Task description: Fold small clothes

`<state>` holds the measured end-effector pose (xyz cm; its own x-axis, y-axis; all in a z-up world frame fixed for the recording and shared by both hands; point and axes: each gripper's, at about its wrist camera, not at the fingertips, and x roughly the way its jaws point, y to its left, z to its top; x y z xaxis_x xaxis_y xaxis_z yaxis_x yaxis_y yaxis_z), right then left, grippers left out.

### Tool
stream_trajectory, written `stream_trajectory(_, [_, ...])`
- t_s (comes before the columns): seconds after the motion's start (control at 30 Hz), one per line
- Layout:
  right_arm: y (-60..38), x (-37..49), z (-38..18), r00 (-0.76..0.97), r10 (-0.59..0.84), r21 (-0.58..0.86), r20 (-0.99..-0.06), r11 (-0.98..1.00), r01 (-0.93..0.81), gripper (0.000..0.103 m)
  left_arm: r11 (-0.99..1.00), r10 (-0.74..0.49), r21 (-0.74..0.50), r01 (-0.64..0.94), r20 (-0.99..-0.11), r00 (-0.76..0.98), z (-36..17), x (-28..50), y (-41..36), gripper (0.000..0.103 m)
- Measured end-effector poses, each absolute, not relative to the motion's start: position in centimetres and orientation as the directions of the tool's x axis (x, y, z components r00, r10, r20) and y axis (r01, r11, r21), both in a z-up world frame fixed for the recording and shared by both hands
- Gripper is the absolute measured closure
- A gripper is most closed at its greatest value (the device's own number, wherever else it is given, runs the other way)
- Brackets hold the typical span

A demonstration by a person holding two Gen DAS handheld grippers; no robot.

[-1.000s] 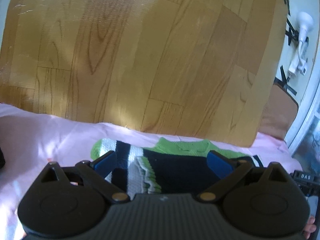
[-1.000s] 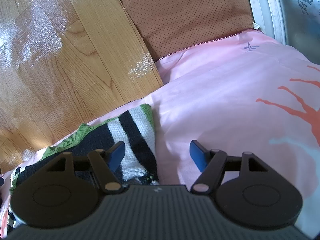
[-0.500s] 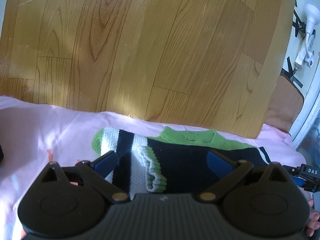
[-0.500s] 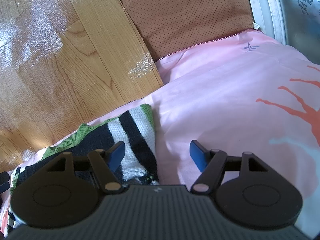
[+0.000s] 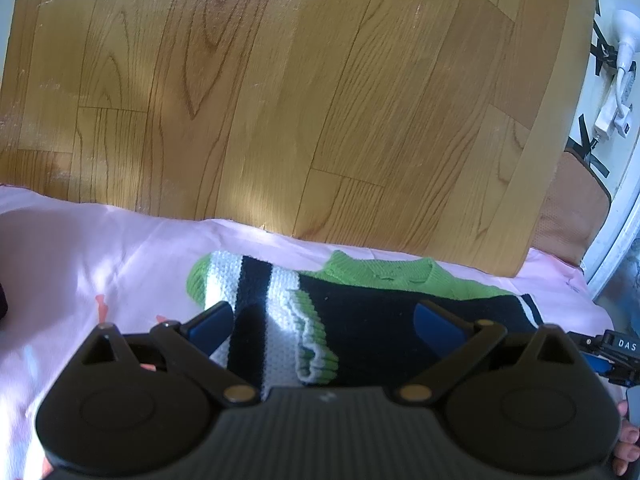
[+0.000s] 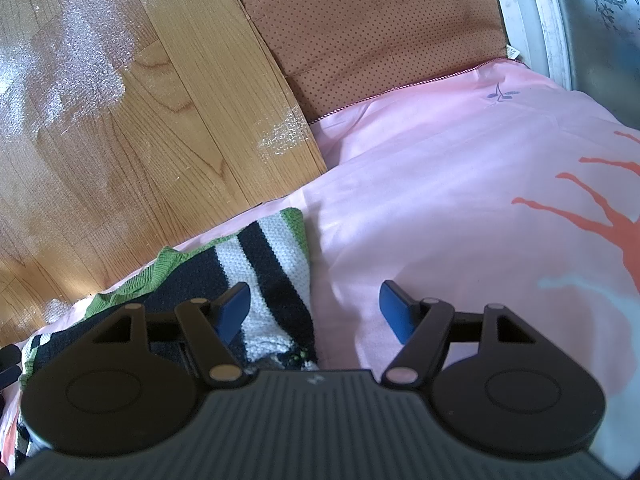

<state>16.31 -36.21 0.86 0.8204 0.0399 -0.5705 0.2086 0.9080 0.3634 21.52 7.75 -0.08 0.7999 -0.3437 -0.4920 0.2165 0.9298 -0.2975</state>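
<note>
A small knitted sweater (image 5: 368, 320), navy with white stripes and green trim, lies flat on a pink sheet (image 5: 100, 260). Its left sleeve is folded in over the body. My left gripper (image 5: 324, 320) hovers open just above it, one finger over the striped sleeve, the other over the navy body. In the right wrist view the other striped sleeve (image 6: 276, 256) lies at the sweater's right edge. My right gripper (image 6: 314, 310) is open there, its left finger over the sleeve and its right finger over the bare sheet (image 6: 440, 200). Nothing is gripped.
Wooden flooring (image 5: 280, 100) runs beyond the sheet's far edge. A brown dotted cushion (image 6: 380, 32) lies at the sheet's far right corner, next to a white frame (image 6: 540, 20). A white plug and cable (image 5: 620, 80) hang on the wall. A tip of the right gripper (image 5: 616, 352) shows at the left view's right edge.
The left wrist view has shifted slightly and shows a little more of the sweater's body. The right wrist view is the same. Both grippers stay open.
</note>
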Motion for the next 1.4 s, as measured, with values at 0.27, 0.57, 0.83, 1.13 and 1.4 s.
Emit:
stream_trajectory(0.27, [-36.2,16.3,0.8,0.821,0.040,0.363,-0.570,0.908,0.208,0.030,0.929,-0.345,-0.301,0.215,-0.494,0.798,-0.1,21.6,7.8,0.003])
stream_trajectory(0.57, [-36.2,16.3,0.8,0.821,0.039,0.363,-0.570,0.908,0.208,0.030,0.929,-0.344,-0.303,0.213,-0.495,0.798,-0.1,21.6,7.9,0.003])
stream_trajectory(0.83, [-36.2,16.3,0.8,0.821,0.039,0.363,-0.570,0.908,0.208,0.030,0.929,-0.342,-0.306,0.208,-0.499,0.796,0.0,21.6,7.9,0.003])
stream_trajectory(1.13, [-36.2,16.3,0.8,0.821,0.039,0.362,-0.569,0.908,0.208,0.030,0.932,-0.335,-0.301,0.200,-0.511,0.792,-0.1,21.8,7.8,0.003])
stream_trajectory(1.4, [-36.1,16.4,0.8,0.820,0.037,0.355,-0.571,0.912,0.207,0.029,0.927,-0.324,-0.358,0.113,-0.609,0.725,-1.5,23.6,9.0,0.003])
